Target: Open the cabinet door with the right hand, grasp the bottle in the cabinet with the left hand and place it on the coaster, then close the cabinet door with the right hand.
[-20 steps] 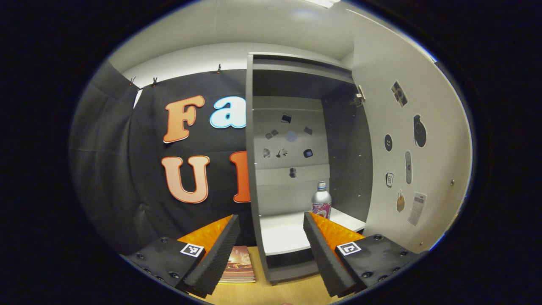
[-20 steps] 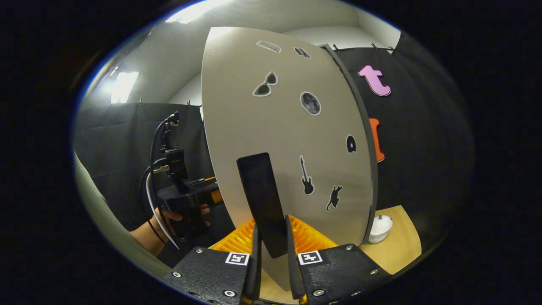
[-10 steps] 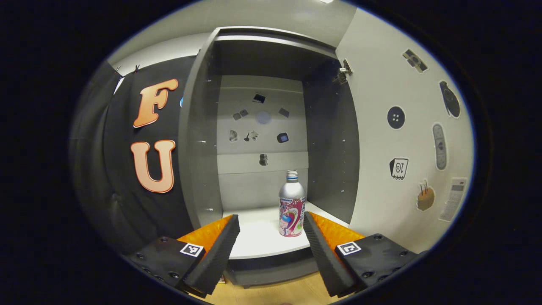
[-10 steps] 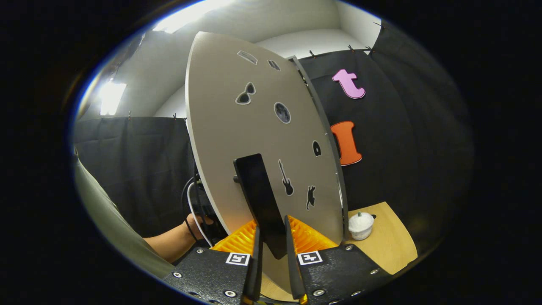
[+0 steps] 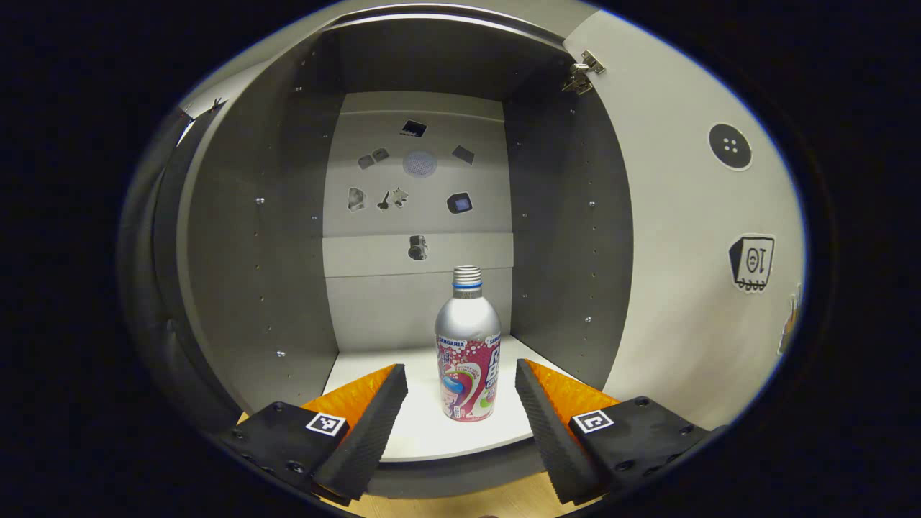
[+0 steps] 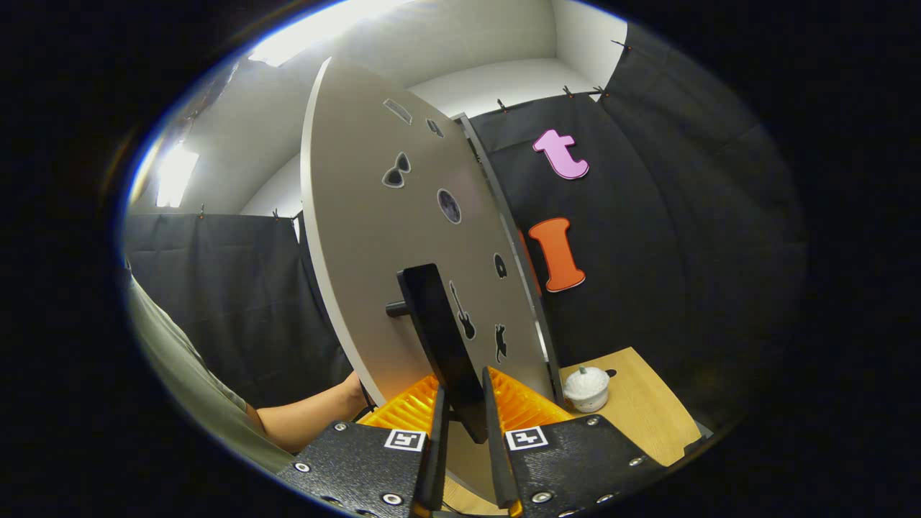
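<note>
While the door (image 6: 403, 237) is held wide by its handle (image 6: 440, 338), on which the right gripper (image 6: 464, 424) is clenched, the bottle (image 5: 468, 345) is seen standing upright on the cabinet (image 5: 237, 273) shelf, its long axis vertical. From the bottle, the left gripper (image 5: 460, 403) lies just in front and slightly lower, its jaws spread wide and grasping nothing, so that the bottle is framed between the fingers but not yet touched. A straight push forward is judged to be what the coming grasp calls for, and the left gripper is plainly the nearer one. In the left gripper view the cabinet's inside and the door's inner face are shown; in the right gripper view the door's outer face, a person's forearm (image 6: 309, 424) behind the door, and a small white pot (image 6: 586, 388) on the table (image 6: 647, 410) beside the door.
</note>
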